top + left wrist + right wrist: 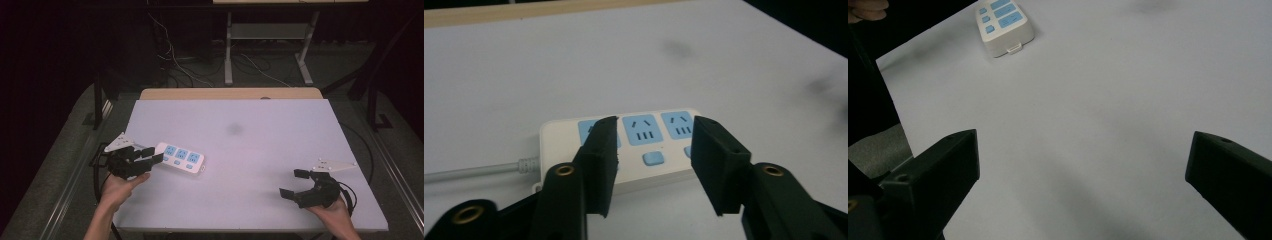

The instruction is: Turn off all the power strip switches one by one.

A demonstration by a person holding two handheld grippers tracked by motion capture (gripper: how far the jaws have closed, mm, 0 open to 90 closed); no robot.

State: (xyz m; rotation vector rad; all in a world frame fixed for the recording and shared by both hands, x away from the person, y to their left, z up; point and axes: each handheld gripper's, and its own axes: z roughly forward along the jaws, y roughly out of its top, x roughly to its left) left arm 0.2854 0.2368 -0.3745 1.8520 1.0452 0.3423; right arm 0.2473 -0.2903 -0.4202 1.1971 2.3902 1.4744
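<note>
A white power strip (pixel 181 157) with three blue sockets and blue switches lies flat at the left of the white table (pixel 260 145). My left gripper (pixel 154 155) is at the strip's left end, jaws open. In the left gripper view, the left gripper (pixel 655 131) has its jaws standing apart in front of the power strip (pixel 642 129), not pressing on it, and the strip's grey cable (pixel 474 171) runs off to the left. My right gripper (pixel 292 183) stands wide open near the front right edge. The right gripper view has that gripper (pixel 1085 150) over bare table, with the power strip (pixel 1004 25) far off.
A wooden board (pixel 230 93) borders the table's far edge. A faint dark smudge (pixel 234 129) marks the middle of the top. Behind the table stand metal desk legs (pixel 228 50) and loose cables (pixel 175 60) on the floor.
</note>
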